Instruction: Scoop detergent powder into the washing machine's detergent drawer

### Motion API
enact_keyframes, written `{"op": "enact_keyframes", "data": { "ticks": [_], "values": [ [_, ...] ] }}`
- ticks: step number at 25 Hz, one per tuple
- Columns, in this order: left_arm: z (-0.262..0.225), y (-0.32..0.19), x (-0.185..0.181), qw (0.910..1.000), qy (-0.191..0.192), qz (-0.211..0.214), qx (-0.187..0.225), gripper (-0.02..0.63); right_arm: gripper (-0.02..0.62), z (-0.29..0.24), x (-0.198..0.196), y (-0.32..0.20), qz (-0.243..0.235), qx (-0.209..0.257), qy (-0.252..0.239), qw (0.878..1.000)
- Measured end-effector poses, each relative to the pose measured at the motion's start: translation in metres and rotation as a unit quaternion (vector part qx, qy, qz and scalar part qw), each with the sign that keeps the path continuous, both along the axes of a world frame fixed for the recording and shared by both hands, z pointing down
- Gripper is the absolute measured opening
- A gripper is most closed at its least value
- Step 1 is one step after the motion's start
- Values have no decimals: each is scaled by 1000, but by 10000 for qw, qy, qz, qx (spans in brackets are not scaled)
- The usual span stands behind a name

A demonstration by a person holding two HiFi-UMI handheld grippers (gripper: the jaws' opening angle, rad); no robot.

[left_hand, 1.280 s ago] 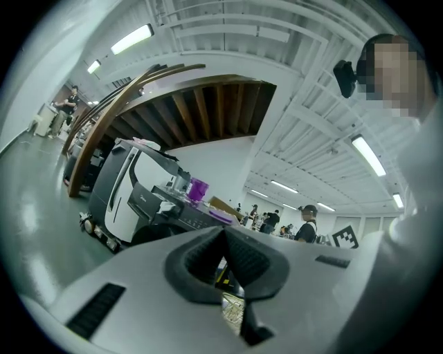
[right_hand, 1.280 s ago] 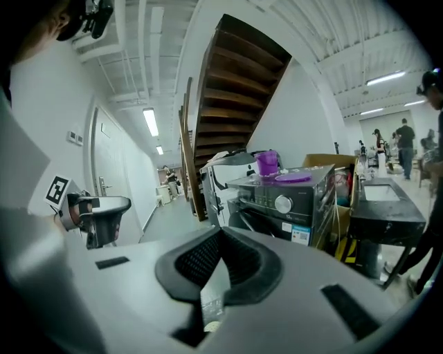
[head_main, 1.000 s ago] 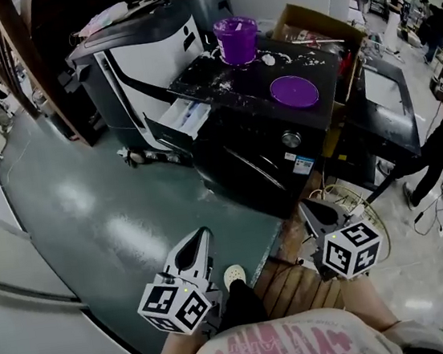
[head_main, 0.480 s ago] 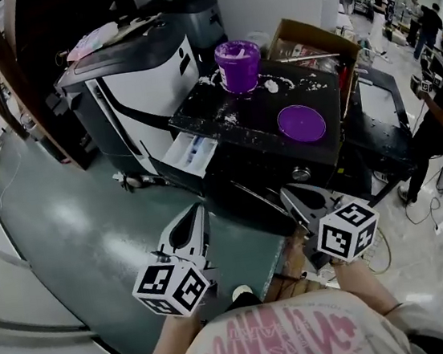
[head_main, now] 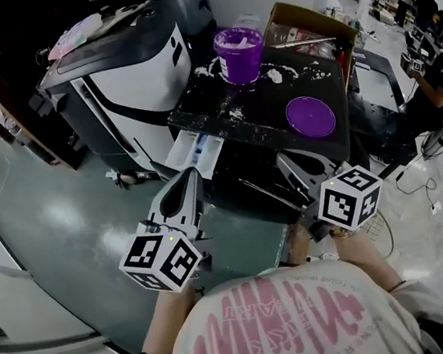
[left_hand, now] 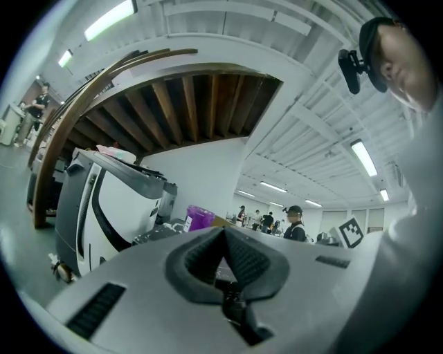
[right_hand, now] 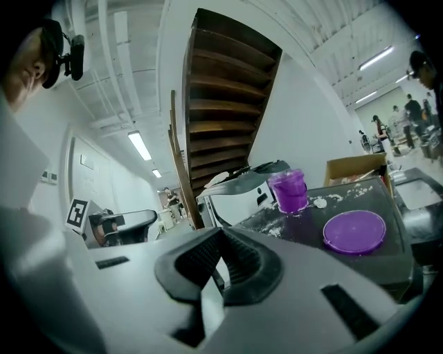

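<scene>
Both grippers are held up side by side in front of the person, with their jaws aimed at a black washing machine [head_main: 264, 98] and nothing in either of them. The left gripper [head_main: 189, 186] has its jaws clenched together: its own view shows the ribbed pads [left_hand: 239, 252] meeting at the tip with no object between them. The right gripper [head_main: 291, 163] is likewise closed and empty, its pads touching in the right gripper view. The detergent drawer [head_main: 195, 150] is a white tray pulled out from the upper left of the machine's front. It sits just beyond the left gripper's tip in the head view, apart from both grippers. On the machine's black top stands an open purple detergent tub [head_main: 239, 52] with white powder inside, near the far edge. Its round purple lid [head_main: 311, 116] lies flat on the same top, well apart from the tub and nearer the right gripper. Spilled white powder [head_main: 276, 75] is scattered over the top around the tub. A white-and-black appliance [head_main: 116, 85] stands to the left of the washing machine, and an open cardboard box [head_main: 306, 22] sits behind it on the right. The floor [head_main: 73, 216] is glossy green. Several people [head_main: 442, 70] are in the background at the right.
</scene>
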State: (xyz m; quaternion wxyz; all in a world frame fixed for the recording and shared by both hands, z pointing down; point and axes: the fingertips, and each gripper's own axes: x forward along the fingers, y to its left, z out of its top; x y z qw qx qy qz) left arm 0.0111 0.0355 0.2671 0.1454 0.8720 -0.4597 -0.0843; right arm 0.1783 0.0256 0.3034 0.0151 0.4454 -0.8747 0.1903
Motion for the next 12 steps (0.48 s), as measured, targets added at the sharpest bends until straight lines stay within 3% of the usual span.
{"op": "enact_keyframes", "data": {
  "ticks": [12],
  "values": [
    [-7, -29, 15, 9970, 171, 695, -292, 2, -2, 9, 1, -16, 386, -604, -1, 9974]
  ]
}}
